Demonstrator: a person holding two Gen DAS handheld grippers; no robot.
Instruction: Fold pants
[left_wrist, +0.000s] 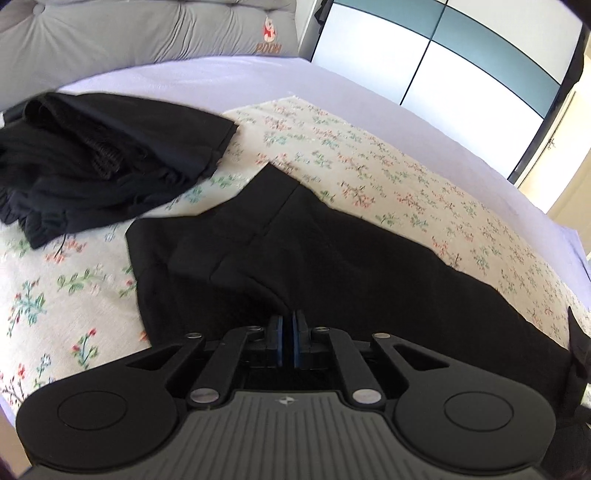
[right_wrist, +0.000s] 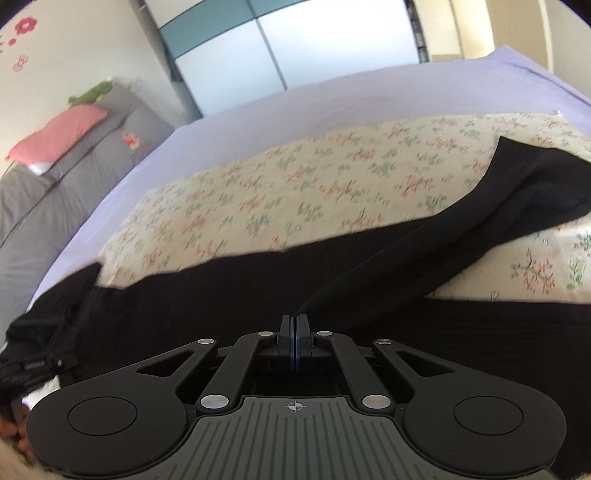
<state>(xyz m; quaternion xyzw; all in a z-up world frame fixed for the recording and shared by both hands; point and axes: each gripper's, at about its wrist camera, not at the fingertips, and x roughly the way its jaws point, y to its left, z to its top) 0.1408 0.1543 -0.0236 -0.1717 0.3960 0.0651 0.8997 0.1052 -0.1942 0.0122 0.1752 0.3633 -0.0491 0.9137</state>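
Note:
Black pants (left_wrist: 332, 258) lie across a floral cloth on the bed, waistband end toward the far left in the left wrist view. My left gripper (left_wrist: 289, 319) is shut on a pinched fold of the pants near their top, and the fabric rises to its pads. In the right wrist view the same pants (right_wrist: 221, 295) stretch across the picture, with one leg (right_wrist: 498, 206) trailing off to the far right. My right gripper (right_wrist: 294, 320) is shut on a lifted edge of that leg. Both pinches hold the fabric slightly off the cloth.
A second pile of black clothing (left_wrist: 92, 158) lies crumpled at the left. The floral cloth (left_wrist: 369, 158) covers a lilac bed sheet (right_wrist: 295, 107). Grey cushions (left_wrist: 147, 33) stand at the head of the bed. A wardrobe with pale panels (right_wrist: 295, 40) stands beyond the bed.

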